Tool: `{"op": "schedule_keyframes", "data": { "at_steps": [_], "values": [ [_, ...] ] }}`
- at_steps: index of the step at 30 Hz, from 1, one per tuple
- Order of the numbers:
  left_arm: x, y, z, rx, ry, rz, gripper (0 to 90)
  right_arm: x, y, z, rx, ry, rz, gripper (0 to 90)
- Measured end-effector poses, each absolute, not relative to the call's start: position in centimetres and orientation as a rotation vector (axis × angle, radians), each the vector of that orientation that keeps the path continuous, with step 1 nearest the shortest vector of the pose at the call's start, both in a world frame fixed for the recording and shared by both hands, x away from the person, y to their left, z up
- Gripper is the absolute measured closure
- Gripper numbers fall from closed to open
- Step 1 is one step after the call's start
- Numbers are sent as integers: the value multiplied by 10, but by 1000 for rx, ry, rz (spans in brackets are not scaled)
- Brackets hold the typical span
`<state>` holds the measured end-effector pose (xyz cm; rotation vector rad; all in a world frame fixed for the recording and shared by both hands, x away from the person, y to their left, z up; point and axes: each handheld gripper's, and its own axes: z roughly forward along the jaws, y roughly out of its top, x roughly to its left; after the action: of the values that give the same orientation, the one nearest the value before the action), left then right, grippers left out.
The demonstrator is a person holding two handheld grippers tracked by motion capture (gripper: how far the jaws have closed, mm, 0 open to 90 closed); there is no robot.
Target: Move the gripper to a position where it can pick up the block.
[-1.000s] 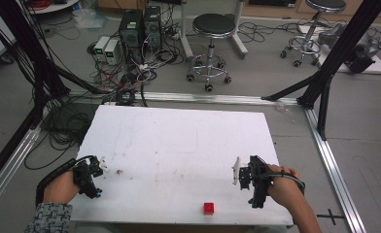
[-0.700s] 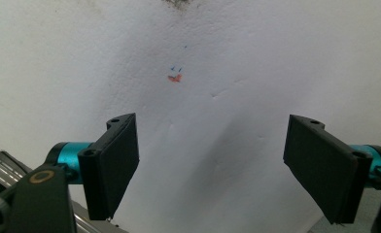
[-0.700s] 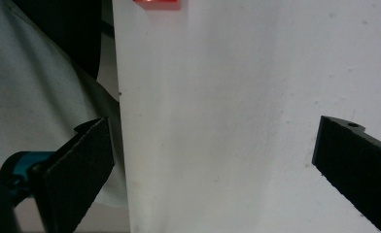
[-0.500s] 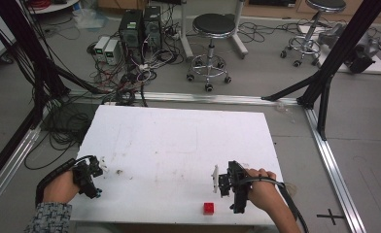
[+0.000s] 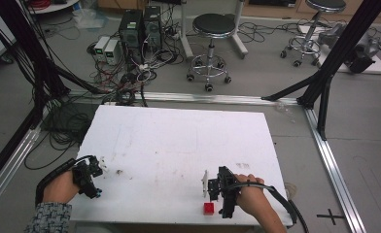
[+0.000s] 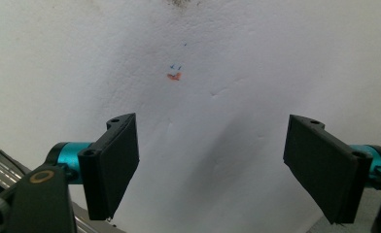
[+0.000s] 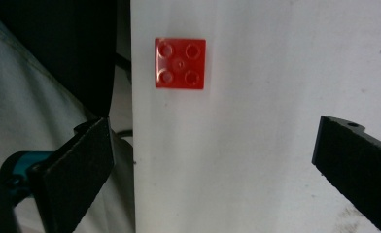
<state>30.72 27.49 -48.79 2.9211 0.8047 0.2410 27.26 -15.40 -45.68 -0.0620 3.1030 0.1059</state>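
Note:
A small red square brick (image 5: 208,208) with studs on top lies near the front edge of the white table (image 5: 179,145). In the right gripper view the brick (image 7: 180,63) sits ahead of the wide-apart jaws, close to the table's edge. My right gripper (image 5: 216,190) hovers just above and right of the brick, open, nothing between its fingers. My left gripper (image 5: 92,174) rests at the table's front left corner, also open. Its own view has my left gripper (image 6: 210,167) over bare white tabletop with a small orange mark (image 6: 174,76).
The table surface carries faint scuffs and specks. Beyond the far edge stand a stool (image 5: 210,34), computer boxes (image 5: 139,26) and tangled cables (image 5: 125,82) on the floor. Black frame legs (image 5: 324,73) rise at the right; an aluminium rail (image 5: 332,160) runs along the floor.
My right gripper has moved left and toward the front edge, from the table's right side to just beside the red brick. The left gripper has stayed put.

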Motion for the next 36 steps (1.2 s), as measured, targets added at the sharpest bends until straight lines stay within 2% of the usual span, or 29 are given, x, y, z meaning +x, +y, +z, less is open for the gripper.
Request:
{"op": "schedule_keyframes", "data": {
  "at_steps": [15, 36],
  "values": [
    [307, 277, -488, 2908, 818, 248, 209, 269, -135, -492, -53, 3120, 83, 9],
    [307, 277, -490, 2902, 819, 243, 209, 263, -128, -520, -60, 3157, 116, 10]
  ]
}}
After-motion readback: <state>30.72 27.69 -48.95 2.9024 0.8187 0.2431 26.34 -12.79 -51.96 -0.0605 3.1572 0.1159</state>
